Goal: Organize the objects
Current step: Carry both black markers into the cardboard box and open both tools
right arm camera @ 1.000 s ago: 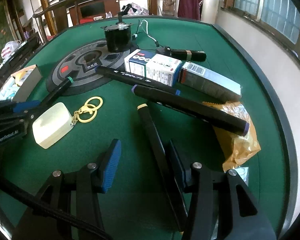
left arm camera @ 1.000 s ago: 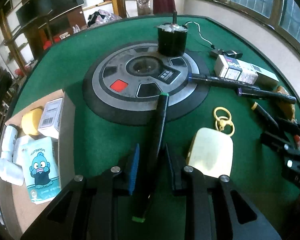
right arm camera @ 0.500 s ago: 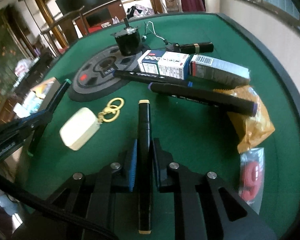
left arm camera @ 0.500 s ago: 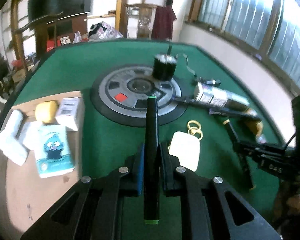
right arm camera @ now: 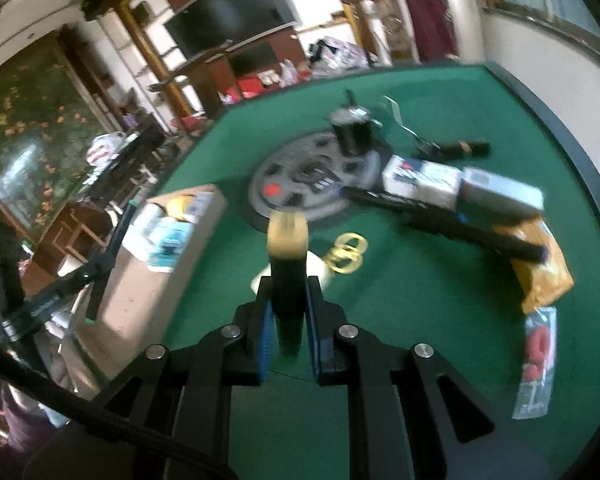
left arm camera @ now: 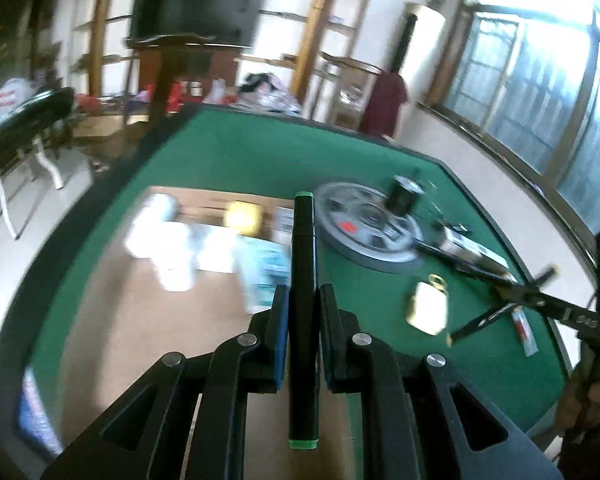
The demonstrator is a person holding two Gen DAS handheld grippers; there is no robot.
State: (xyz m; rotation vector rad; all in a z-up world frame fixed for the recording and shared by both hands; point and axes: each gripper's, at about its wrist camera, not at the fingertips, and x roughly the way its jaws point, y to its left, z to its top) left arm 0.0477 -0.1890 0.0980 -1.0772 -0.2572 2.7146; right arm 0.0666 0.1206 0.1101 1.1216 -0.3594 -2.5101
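Observation:
My left gripper [left arm camera: 303,300] is shut on a black marker with green caps [left arm camera: 304,240] and holds it in the air, over the near edge of a cardboard tray [left arm camera: 139,340]. My right gripper [right arm camera: 287,286] is shut on a black marker with a yellow cap [right arm camera: 287,264], lifted above the green table. From the right wrist view, the left gripper [right arm camera: 95,268] shows at the left by the tray [right arm camera: 139,292]. Two more dark markers [right arm camera: 440,216] lie on the felt to the right.
White bottles [left arm camera: 171,248] and a blue packet [left arm camera: 259,264] lie blurred in the tray. On the felt are a grey disc [right arm camera: 300,180] with a black cylinder [right arm camera: 352,132], a cream tag [left arm camera: 428,308] with gold rings [right arm camera: 348,256], two boxes [right arm camera: 420,178], an orange bag [right arm camera: 544,272] and a red packet [right arm camera: 538,356].
Both grippers closed on their markers and lifted them off the table. The left one then swung left, over the cardboard tray; the right one rose and tipped its marker up.

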